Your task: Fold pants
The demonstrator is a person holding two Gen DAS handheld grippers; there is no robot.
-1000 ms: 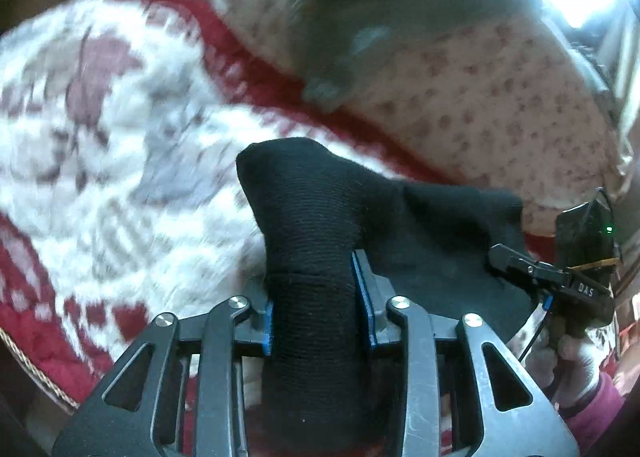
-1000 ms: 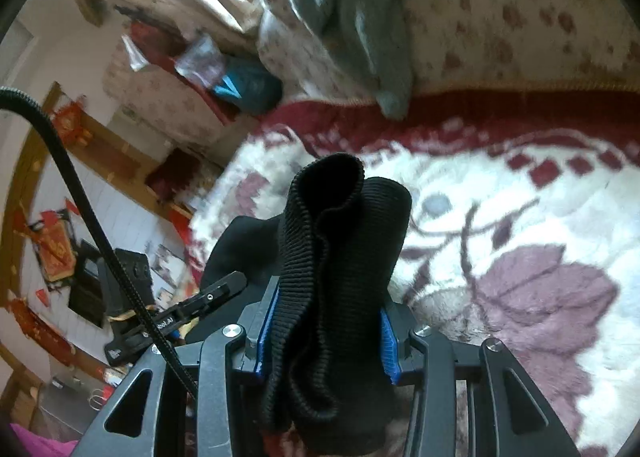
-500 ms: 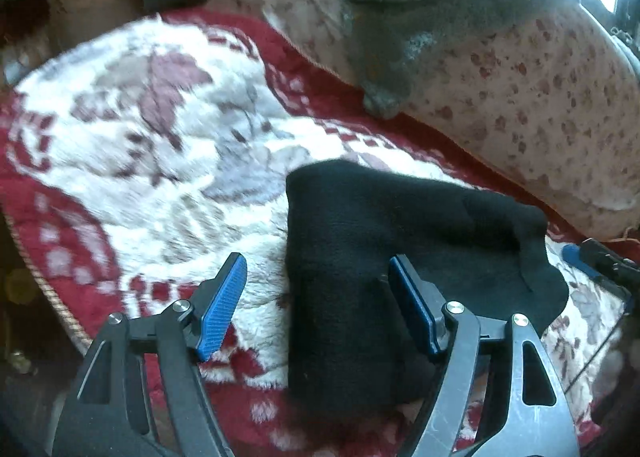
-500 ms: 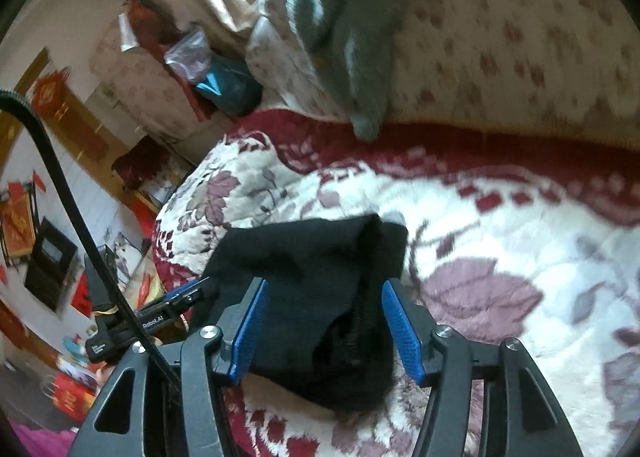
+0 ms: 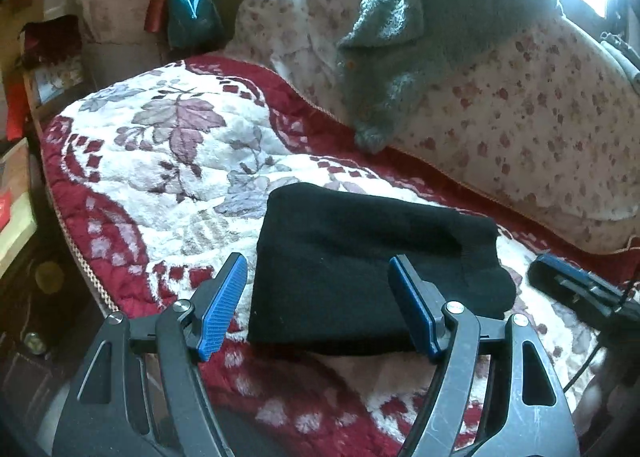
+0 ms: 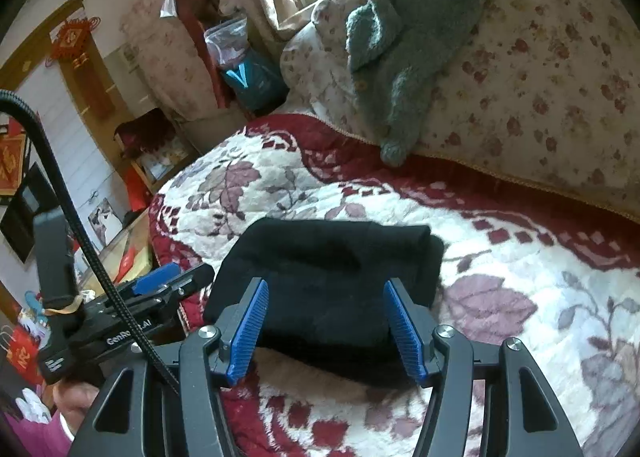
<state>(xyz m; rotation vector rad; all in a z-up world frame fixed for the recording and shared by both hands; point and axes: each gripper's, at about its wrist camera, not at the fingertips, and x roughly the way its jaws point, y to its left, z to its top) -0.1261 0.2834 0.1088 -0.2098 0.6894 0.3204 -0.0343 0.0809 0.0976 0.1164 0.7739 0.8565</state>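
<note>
The black pants [image 5: 360,269] lie folded into a compact bundle on the red and white floral blanket [image 5: 168,161], near its front edge. They also show in the right wrist view [image 6: 332,277]. My left gripper [image 5: 318,303] is open and empty, held just above and in front of the bundle's near edge. My right gripper [image 6: 326,325] is open and empty too, its blue pads on either side of the bundle's near end without touching it. Each gripper shows at the edge of the other's view: the right one [image 5: 580,289] and the left one [image 6: 160,281].
A floral bolster cushion [image 5: 520,105] runs along the back with a grey fluffy garment [image 5: 420,33] draped over it. The blanket's edge [image 5: 80,257] drops off at the left, with furniture and clutter [image 6: 80,161] beyond. A black cable [image 6: 80,225] hangs by the right gripper.
Both grippers were shut on the pants a second ago. They opened, let the bundle drop flat onto the blanket, and drew back and up from it.
</note>
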